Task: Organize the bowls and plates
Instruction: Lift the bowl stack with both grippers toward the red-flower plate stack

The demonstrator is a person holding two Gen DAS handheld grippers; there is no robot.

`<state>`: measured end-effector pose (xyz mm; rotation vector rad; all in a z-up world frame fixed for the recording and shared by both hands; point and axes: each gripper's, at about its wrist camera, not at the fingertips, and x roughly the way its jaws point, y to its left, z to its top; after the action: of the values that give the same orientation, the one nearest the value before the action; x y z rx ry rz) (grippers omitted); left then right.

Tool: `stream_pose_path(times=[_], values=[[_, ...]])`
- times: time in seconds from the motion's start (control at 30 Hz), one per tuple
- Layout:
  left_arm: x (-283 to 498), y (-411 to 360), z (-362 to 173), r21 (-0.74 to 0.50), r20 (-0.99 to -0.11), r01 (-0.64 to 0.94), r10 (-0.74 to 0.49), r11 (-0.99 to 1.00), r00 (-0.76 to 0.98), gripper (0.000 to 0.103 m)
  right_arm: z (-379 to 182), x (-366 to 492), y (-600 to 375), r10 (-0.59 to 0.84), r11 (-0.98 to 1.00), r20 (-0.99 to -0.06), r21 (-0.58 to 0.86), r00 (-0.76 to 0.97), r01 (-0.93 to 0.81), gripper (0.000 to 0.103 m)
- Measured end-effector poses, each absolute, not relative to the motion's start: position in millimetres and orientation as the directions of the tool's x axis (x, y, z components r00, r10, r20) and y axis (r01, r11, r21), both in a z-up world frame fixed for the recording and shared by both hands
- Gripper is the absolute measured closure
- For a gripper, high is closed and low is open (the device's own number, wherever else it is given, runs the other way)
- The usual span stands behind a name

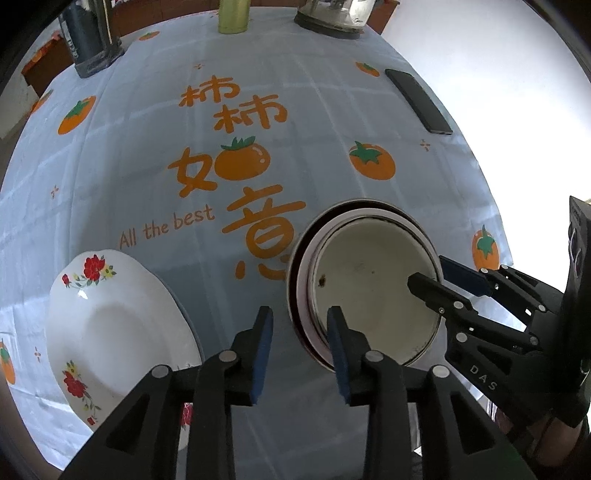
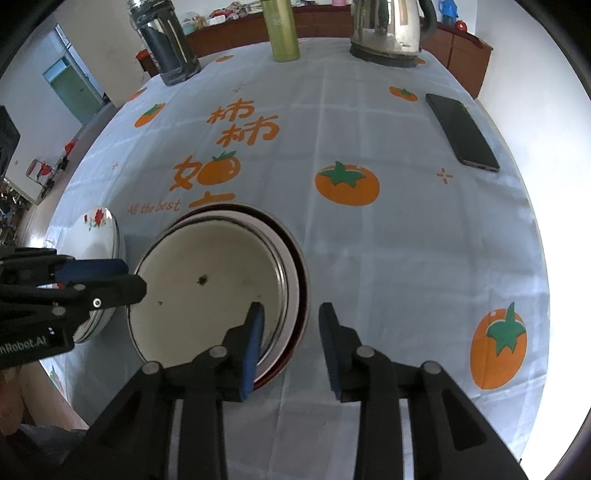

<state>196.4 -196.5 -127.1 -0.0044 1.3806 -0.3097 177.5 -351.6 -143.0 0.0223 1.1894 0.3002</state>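
A stack of nested bowls stands on the tablecloth: a cream enamel bowl inside a white one, inside a dark red one. My left gripper is open astride the stack's left rim, one finger inside the cream bowl and one outside. At the opposite rim my right gripper straddles it the same way, with its pads apart from the rim. A white flowered plate lies to the left of the stack; in the right wrist view it tops other plates.
A black phone lies near the table's right edge. At the far edge stand a dark glass jar, a green bottle and a steel kettle. The tablecloth has orange fruit prints.
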Motion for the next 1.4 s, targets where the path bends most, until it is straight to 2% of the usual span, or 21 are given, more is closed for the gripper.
stream_pose_path(times=[0.33, 0.47, 0.87, 1.4], values=[[196, -209, -143, -0.177, -0.97, 0.244, -0.21, 0.953, 0.119, 0.069, -150, 180, -348, 0.255, 0.958, -0.909, 0.19, 0.329, -0.216, 0.075], [192, -206, -140, -0.159, -0.975, 0.234, -0.189, 0.959, 0.114, 0.074, -147, 179, -349, 0.26, 0.957, -0.906, 0.197, 0.333, -0.213, 0.077], [180, -187, -119, -0.178, -0.973, 0.226, -0.206, 0.958, 0.105, 0.074, -130, 174, -333, 0.249, 0.954, -0.915, 0.175, 0.318, -0.245, 0.078], [161, -126, -79, -0.176, -0.96, 0.154, -0.204, 0.972, 0.19, 0.074, -83, 161, -273, 0.258, 0.919, -0.906, 0.122, 0.337, -0.376, 0.077]])
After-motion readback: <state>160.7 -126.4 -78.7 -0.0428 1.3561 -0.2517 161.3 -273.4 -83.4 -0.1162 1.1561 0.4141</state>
